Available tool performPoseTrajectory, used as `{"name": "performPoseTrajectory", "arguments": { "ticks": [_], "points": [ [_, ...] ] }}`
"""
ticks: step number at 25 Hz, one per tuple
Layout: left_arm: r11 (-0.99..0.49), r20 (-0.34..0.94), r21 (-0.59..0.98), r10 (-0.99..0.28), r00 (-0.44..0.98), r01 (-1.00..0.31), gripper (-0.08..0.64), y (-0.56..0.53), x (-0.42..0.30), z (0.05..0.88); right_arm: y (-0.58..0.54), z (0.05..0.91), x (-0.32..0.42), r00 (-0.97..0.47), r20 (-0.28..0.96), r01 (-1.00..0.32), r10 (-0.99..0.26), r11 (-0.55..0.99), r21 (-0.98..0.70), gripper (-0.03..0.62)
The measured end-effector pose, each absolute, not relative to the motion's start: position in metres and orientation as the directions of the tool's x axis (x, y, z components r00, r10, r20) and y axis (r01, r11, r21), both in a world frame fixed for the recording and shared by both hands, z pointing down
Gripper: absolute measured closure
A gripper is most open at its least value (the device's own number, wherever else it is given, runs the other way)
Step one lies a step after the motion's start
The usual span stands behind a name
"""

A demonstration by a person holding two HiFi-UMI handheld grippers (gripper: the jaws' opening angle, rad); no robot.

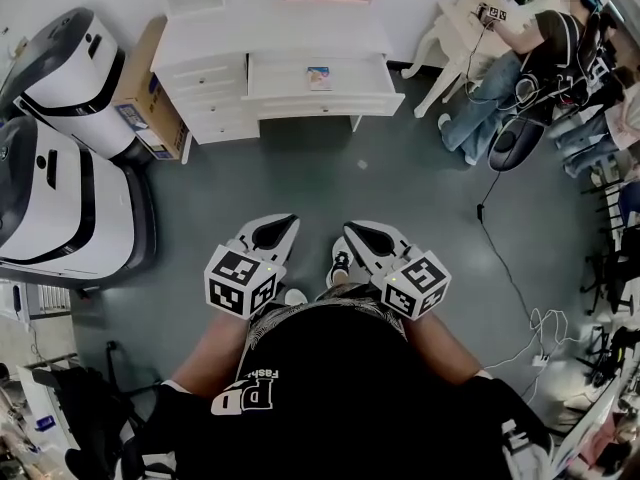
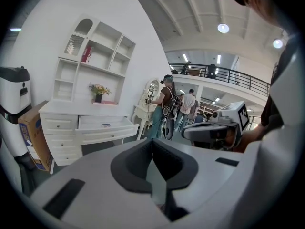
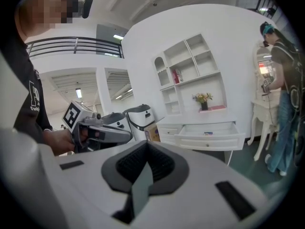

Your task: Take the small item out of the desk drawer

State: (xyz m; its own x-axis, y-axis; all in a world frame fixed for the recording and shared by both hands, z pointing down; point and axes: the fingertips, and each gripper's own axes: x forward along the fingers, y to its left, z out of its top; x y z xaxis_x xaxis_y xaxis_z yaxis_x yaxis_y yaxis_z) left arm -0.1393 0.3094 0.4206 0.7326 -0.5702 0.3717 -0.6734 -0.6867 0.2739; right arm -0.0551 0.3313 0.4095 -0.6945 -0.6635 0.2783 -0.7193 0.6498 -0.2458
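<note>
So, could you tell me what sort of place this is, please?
Probably a large lab or workshop hall staged with home furniture: a white desk stands on a grey floor beside bulky white machines, and a railed mezzanine runs under a high ceiling.

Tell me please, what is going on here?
A person stands on the open floor, some way back from a white desk, and holds a tool in each hand. The left tool and the right tool are both shut and empty, side by side in front of the body. One drawer of the desk is pulled open, and a small item lies inside it. Nothing has been reached for yet.
</note>
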Motion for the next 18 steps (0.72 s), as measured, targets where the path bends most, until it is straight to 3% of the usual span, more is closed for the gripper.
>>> {"name": "performPoseTrajectory", "arguments": {
  "ticks": [18],
  "points": [
    [-0.689,0.397,0.267,-0.559,0.728,-0.674,0.545,0.224,-0.1,0.421,0.243,0.411,-0.015,-0.688,0.264,-0.726,-0.677,0.631,-0.275,0.583]
  ]
}}
